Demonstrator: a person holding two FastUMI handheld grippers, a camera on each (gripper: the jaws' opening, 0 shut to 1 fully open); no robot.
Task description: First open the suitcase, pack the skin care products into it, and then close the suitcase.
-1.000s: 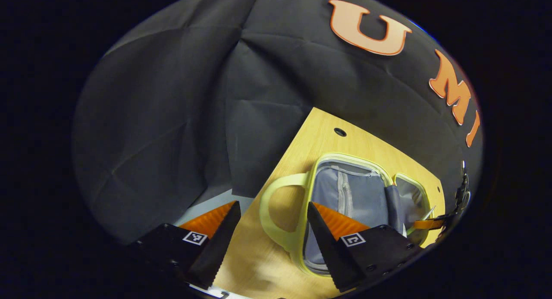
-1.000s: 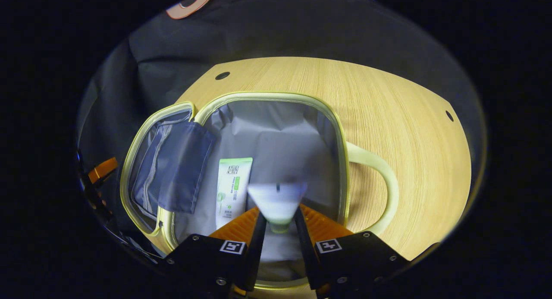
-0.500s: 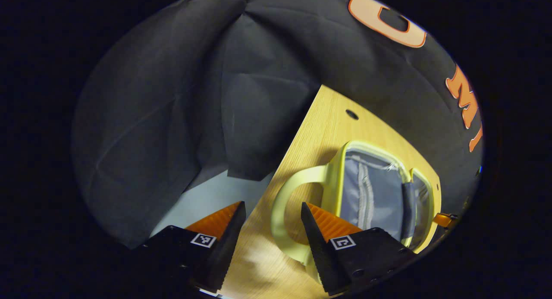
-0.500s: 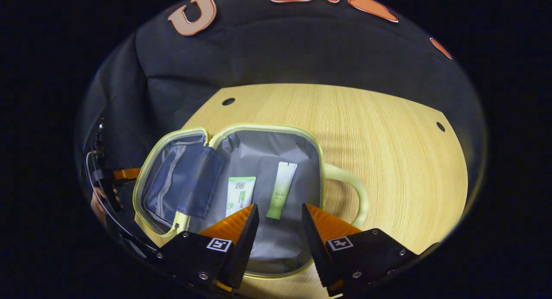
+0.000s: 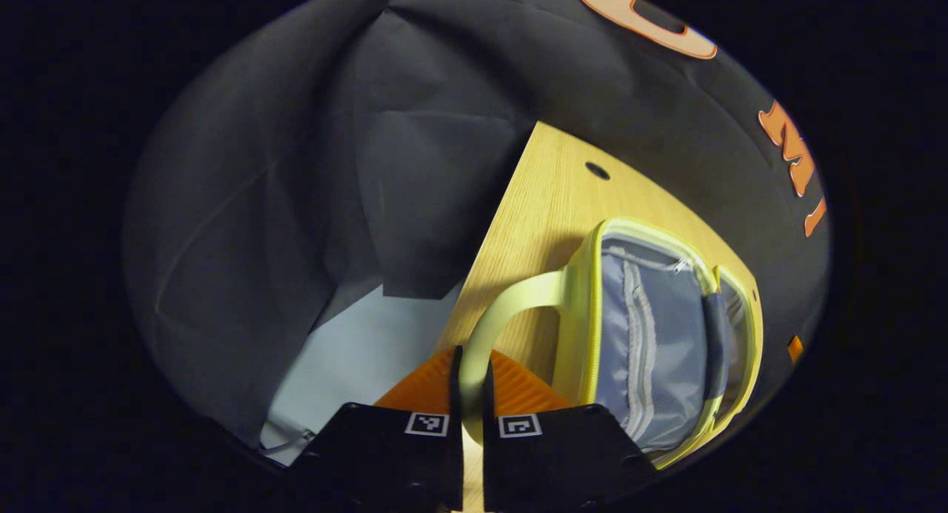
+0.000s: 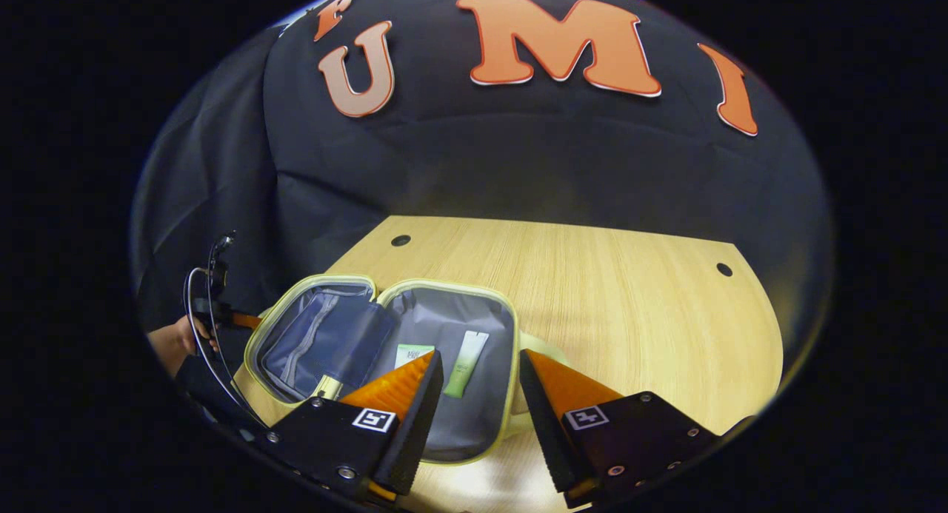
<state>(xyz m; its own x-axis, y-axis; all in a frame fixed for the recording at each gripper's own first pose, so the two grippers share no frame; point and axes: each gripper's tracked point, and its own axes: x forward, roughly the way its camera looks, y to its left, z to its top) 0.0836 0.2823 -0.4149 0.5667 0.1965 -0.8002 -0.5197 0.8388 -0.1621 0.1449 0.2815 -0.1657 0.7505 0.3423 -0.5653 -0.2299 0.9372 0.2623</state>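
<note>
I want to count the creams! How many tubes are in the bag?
2. A white-and-green tube and a slimmer green tube lie side by side in the open suitcase. The right claw may hide more.

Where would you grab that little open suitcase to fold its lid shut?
Probably the lid's looped handle, taken from the outer side, away from the hinge. It arches clear of the suitcase rim, leaving a gap for a claw finger either side. The left claw is already shut on it; the right claw hovers open above the tubes.
</note>
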